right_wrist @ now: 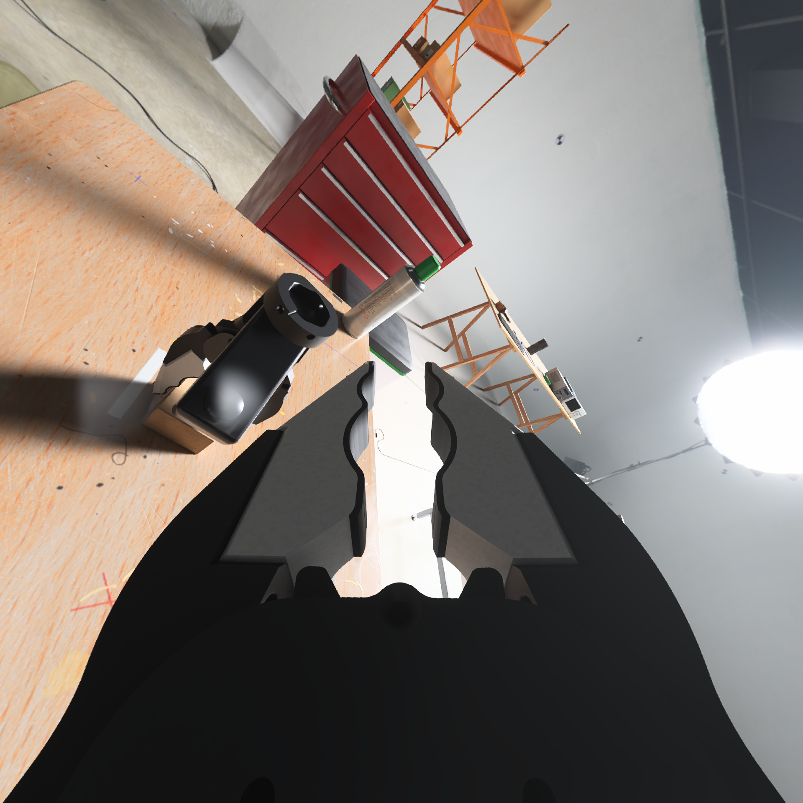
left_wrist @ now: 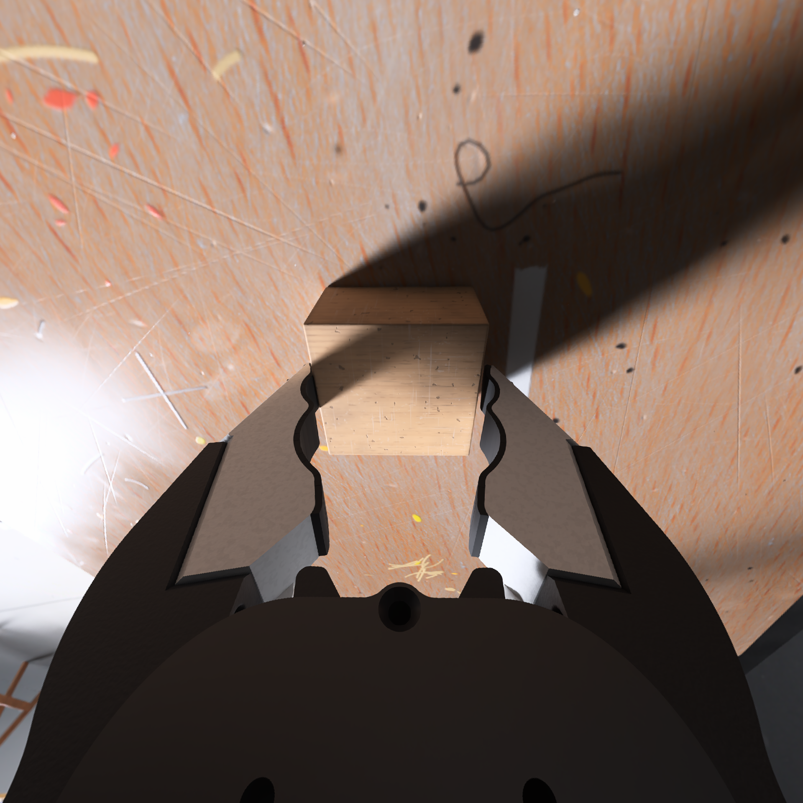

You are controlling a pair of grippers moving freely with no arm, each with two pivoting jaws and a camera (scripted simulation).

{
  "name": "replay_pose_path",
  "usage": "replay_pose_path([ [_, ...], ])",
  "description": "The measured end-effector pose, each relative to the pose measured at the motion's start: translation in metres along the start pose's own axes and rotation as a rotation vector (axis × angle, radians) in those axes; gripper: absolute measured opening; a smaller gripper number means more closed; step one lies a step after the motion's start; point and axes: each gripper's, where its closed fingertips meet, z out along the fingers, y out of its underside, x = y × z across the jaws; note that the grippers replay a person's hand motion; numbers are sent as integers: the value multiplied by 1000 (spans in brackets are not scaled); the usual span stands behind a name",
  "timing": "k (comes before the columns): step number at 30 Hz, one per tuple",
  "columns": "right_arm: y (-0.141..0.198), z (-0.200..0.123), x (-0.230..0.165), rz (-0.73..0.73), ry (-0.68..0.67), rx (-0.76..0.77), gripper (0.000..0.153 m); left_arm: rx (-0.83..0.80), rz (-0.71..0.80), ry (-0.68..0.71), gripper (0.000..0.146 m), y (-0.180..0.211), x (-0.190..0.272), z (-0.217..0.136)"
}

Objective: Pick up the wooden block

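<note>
Left claw (left_wrist: 397, 378) straddles the wooden block (left_wrist: 397, 382) w/ fingers at both sides, apparently clamped; block sits on counter (left_wrist: 174, 217). Lift not yet done. Right claw (right_wrist: 399, 373) apart, idle.

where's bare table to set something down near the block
Bare scratched wooden tabletop lies left of and beyond the light wooden block. Right of it, only a grey tape strip. Crowded at the block itself, flanked by the left gripper, and near the table edge by the grey spray can.
</note>
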Motion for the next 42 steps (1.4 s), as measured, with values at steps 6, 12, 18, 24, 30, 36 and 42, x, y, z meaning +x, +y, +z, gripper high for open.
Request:
replay_pose_path([
  [6,-3,-6,4,4,14,25,22,-16,-30,-204,71,8,-9,-11],
  [12,-4,-8,5,3,23,26,22,20,-51,-616,71,18,-35,-47],
  [18,-5,-1,12,29,65,24,22,59,-143,-1055,71,37,-55,-107],
  [24,-11,22,16,86,116,25,22,54,-188,-1425,71,55,-66,-181],
  [30,-31,52,6,141,134,59,22,188,-277,-1709,71,64,-64,-257],
  [36,-53,56,13,203,245,161,22,356,-338,-1890,71,58,-58,-305],
  [42,-56,51,28,320,344,267,22,532,-350,-2024,71,41,-52,-330],
])
